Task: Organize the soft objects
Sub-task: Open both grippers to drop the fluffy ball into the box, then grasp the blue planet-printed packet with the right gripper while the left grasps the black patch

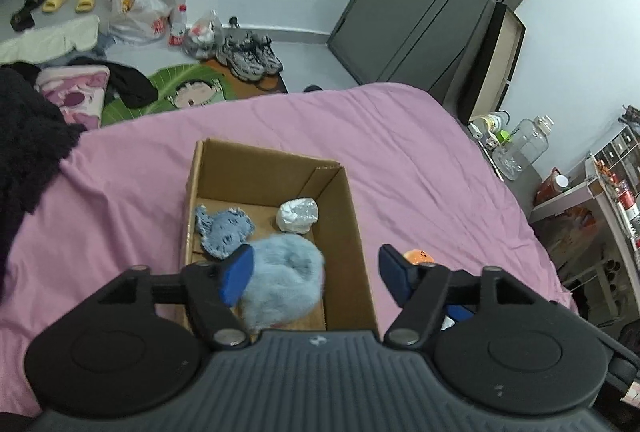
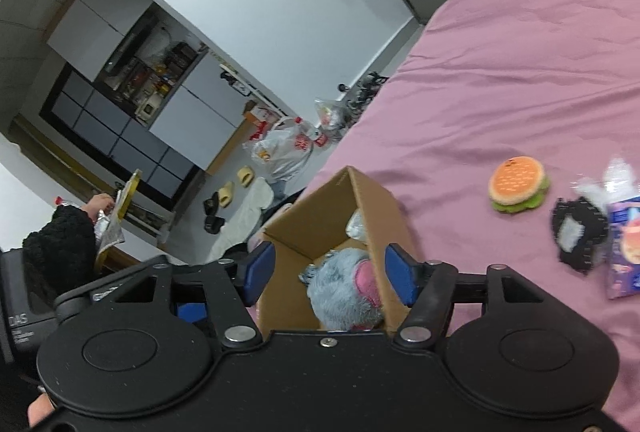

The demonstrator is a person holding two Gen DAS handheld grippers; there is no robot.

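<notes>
You see a pink bedsheet [image 1: 400, 152] under a plain brown cardboard box [image 1: 352, 232]. Inside lie a fuzzy pale-blue plush [image 1: 288, 272] with a pink patch, a blue speckled cloth [image 1: 224, 228] and a white wad [image 1: 298, 216]. Your gripper pads [image 1: 236, 274] are blue on black frames. The burger toy [image 2: 518, 190] is orange over green.

I count one cardboard box [image 1: 352, 216] on my bed, with three soft things inside: one fluffy blue plush [image 1: 286, 272], one frayed denim piece [image 1: 224, 230] and one white crumpled bundle [image 1: 298, 216]. Outside it I count one burger plush [image 2: 519, 184], one black-and-grey pouch [image 2: 578, 236] and one printed packet [image 2: 626, 252]. On the floor, two yellow slippers [image 1: 68, 1] and two grey sneakers [image 1: 250, 56].
</notes>
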